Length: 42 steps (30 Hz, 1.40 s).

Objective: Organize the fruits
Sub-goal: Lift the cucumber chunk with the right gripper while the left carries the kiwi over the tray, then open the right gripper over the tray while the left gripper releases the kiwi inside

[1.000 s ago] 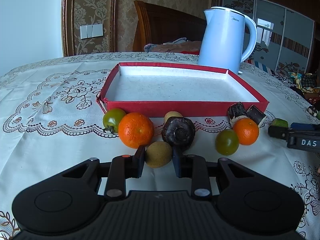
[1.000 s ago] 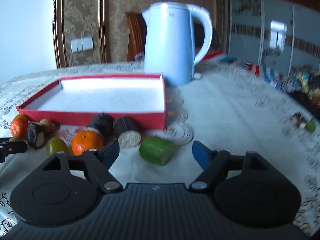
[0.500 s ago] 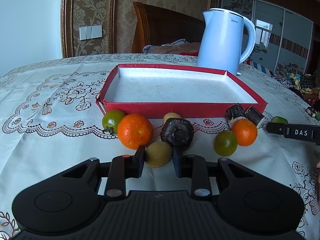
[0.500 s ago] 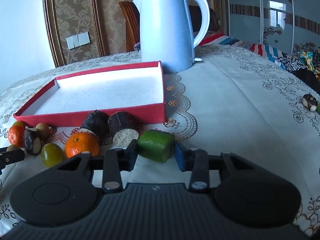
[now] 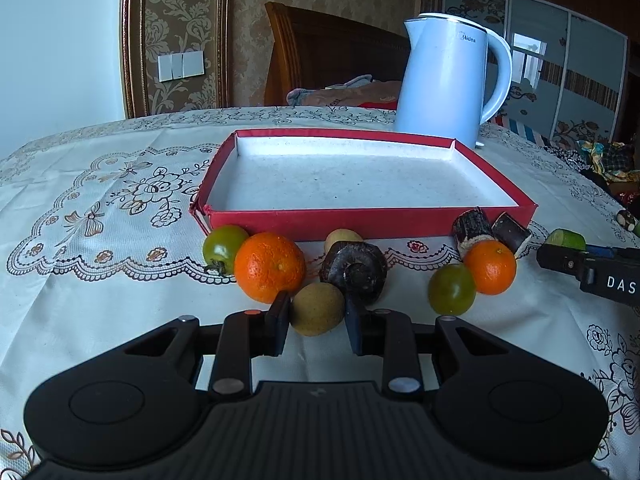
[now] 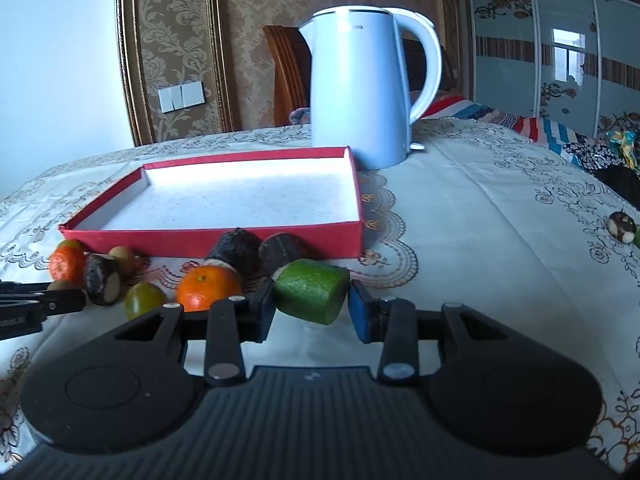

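The left gripper point(image 5: 317, 322) is pinched on a small, round, dull brown kiwi point(image 5: 317, 309) resting on the embroidered lace tablecloth point(image 5: 100, 208). The right gripper point(image 6: 311, 311) has just been closing and now clamps a stubby green cylinder of fruit point(image 6: 310, 290) with a flat cut end (rind matte). Both fruits lie just in front of the shallow red cardboard tray point(image 5: 360, 222), white-lined. A glossy pale-blue kettle point(image 5: 444, 84) stands behind it.
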### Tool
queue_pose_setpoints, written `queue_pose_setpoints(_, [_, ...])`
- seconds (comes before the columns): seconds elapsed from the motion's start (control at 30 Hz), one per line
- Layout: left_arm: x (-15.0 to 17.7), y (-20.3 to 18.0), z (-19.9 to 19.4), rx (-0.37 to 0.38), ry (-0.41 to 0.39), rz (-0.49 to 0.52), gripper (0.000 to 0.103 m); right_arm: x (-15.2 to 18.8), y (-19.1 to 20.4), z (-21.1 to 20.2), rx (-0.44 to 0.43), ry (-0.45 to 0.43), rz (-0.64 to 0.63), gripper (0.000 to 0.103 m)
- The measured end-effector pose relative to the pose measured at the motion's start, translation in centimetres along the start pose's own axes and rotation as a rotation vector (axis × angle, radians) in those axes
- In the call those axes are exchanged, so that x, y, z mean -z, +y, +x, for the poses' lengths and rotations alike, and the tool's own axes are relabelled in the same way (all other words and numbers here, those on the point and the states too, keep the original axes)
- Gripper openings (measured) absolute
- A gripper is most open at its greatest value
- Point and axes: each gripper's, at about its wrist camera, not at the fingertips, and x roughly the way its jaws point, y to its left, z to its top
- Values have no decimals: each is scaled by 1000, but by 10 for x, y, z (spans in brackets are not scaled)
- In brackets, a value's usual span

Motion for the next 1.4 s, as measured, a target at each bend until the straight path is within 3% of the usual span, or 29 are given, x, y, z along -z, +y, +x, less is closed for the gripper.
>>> queue_pose_setpoints(0.63, [-49,-18,19,-12,-46,13,28,-36,32,12,-20,-49,-95,37])
queue_pose_setpoints(1.07, [-81,-14,64,-83,-35,-9,28,-65,39,67,-3,-3,-95,37])
queue_pose_setpoints(1.4, [-95,-9,106,-103,33,-38,28,-79,38,114,16,62,-66,37])
